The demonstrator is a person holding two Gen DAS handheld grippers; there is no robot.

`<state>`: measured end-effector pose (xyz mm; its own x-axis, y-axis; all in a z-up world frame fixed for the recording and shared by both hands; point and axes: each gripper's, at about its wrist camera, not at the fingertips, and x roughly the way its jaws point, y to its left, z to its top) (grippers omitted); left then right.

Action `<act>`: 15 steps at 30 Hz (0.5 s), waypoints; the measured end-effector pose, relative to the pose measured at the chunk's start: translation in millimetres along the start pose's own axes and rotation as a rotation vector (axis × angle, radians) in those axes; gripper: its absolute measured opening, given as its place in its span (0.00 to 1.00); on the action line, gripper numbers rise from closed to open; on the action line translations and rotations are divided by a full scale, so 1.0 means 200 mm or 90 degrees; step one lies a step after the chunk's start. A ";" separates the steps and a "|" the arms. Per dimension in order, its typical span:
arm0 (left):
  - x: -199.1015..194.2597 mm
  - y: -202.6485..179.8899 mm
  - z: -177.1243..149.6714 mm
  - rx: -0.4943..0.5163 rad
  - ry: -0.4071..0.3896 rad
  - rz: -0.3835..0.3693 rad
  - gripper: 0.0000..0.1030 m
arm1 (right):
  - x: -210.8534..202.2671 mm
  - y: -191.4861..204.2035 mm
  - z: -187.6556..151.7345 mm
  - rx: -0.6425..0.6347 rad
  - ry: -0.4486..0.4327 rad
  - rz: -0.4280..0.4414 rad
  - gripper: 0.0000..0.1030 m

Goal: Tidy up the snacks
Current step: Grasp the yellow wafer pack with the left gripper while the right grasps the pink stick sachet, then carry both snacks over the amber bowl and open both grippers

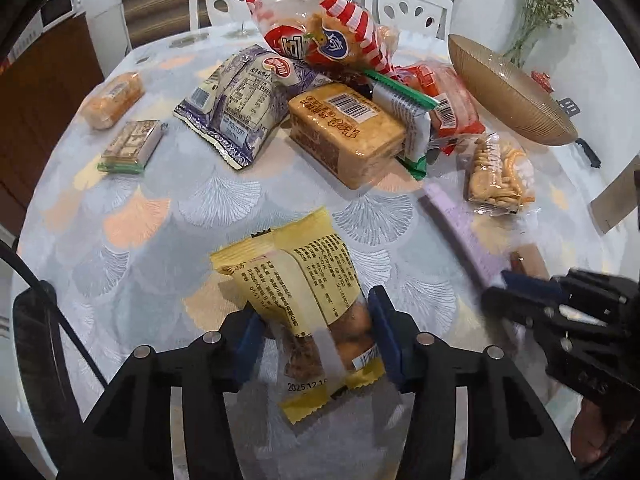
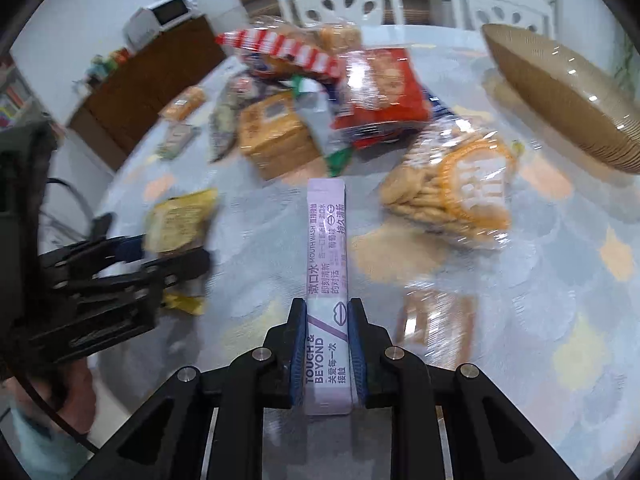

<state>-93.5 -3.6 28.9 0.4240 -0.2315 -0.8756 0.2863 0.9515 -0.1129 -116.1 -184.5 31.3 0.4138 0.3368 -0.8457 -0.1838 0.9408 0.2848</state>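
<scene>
Between the left gripper's point(image 1: 316, 340) blue pads sits a yellow snack packet point(image 1: 304, 308), clamped; the snack pile point(image 1: 344, 92) lies ahead on the table point(image 1: 132, 240). Through the blurrier right wrist view, the right gripper point(image 2: 328, 344) pinches a lilac mouthwash stick point(image 2: 327, 280), seemingly above the tabletop, with a ribbed bowl point(image 2: 560, 96) ahead-right.

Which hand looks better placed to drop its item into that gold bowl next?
Probably the right gripper: it is shut on the purple sachet, and the gold bowl lies on its side. The left gripper, holding the yellow packet, sits farther away.
</scene>
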 end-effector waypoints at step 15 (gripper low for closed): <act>-0.33 -0.34 0.38 0.100 -0.113 -0.121 0.46 | -0.50 -0.20 0.17 0.052 -0.161 0.013 0.19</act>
<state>-75.1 -68.9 129.5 0.4898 -0.4471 -0.7485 0.4982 0.8481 -0.1806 -119.3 -255.3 119.3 0.6228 0.3455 -0.7020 -0.1268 0.9299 0.3452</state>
